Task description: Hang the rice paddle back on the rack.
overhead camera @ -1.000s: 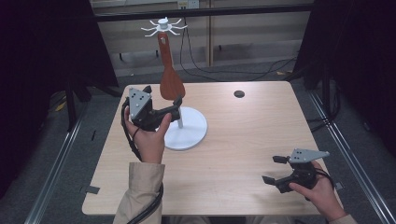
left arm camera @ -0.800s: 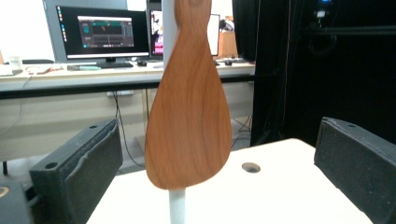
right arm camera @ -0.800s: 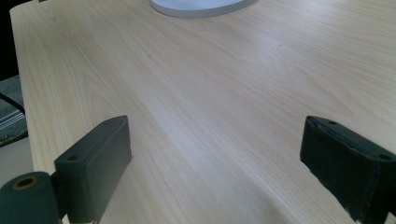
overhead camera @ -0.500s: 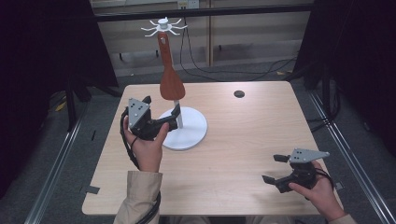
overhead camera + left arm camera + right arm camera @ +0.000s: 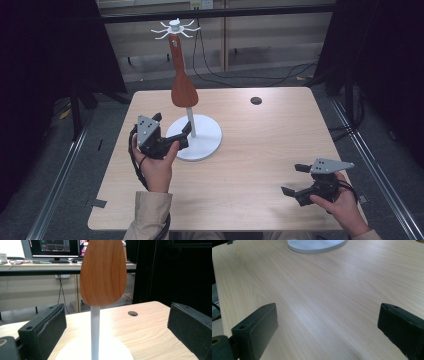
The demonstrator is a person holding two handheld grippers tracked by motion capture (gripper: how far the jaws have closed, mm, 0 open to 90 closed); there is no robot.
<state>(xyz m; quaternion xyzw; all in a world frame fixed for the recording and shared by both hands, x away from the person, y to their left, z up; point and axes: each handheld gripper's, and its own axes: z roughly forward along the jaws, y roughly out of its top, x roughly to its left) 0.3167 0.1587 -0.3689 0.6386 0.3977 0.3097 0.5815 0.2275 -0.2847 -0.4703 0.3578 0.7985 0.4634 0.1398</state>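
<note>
The left gripper (image 5: 181, 134), spread, should stay centred on the stand's post (image 5: 95, 332) beneath the wooden spatula (image 5: 103, 272); the right gripper (image 5: 295, 180) rests spread near the bench's (image 5: 260, 150) right front corner.

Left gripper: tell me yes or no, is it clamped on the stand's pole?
No: the left gripper is open, its jaws standing well apart on either side of the white pole.

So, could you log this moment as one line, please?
left gripper: open, at stand | wooden spatula: hanging | right gripper: open, over table
</note>
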